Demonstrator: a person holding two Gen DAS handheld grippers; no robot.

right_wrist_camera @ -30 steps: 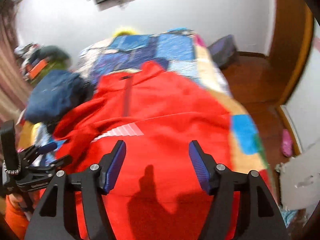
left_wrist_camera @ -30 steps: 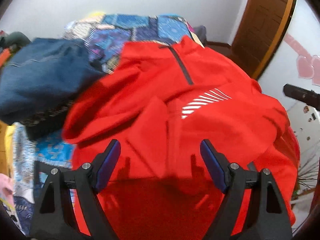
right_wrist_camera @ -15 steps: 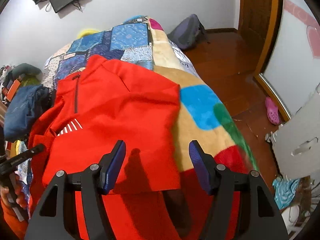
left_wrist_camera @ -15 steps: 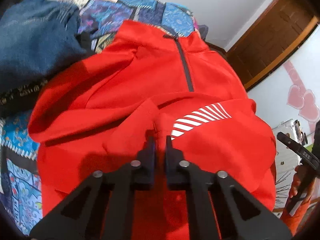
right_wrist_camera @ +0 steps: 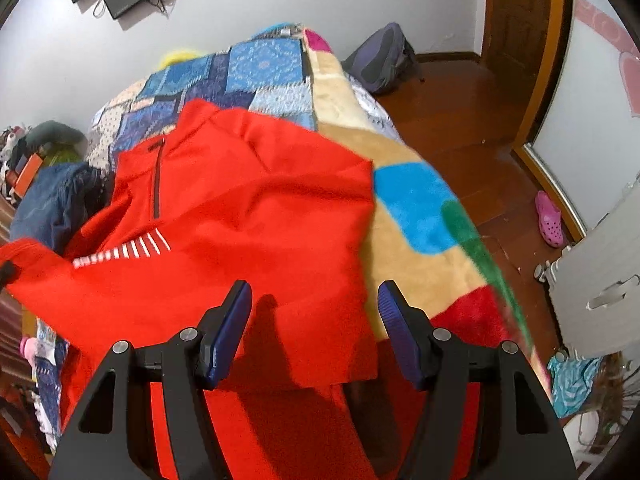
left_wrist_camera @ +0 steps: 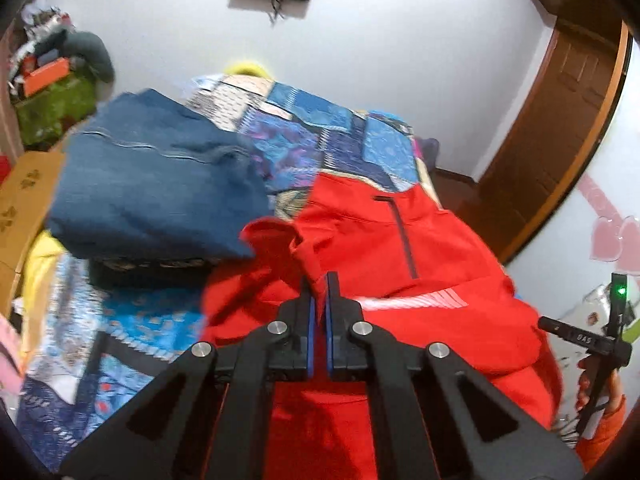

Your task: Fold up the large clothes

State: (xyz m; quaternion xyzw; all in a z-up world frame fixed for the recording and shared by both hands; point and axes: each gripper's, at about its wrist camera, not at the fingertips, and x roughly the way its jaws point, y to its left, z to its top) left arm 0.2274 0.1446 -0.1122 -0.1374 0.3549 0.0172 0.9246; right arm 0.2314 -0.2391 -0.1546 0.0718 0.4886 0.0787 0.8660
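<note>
The left gripper (left_wrist_camera: 318, 280) is pinched on a sleeve fold of the red pullover (left_wrist_camera: 420, 240), which lies across the bed (right_wrist_camera: 416, 168). Carry the sleeve flat across the chest, keeping the edge taut. The folded jeans (left_wrist_camera: 152, 184) sit just beside the pullover and could snag. The right gripper (right_wrist_camera: 314, 304) hovers spread above the hem, holding nothing.

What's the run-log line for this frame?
task: fold large clothes | left gripper: shut on red pullover, fabric raised | right gripper: open above pullover's near edge | folded jeans beside on bed
</note>
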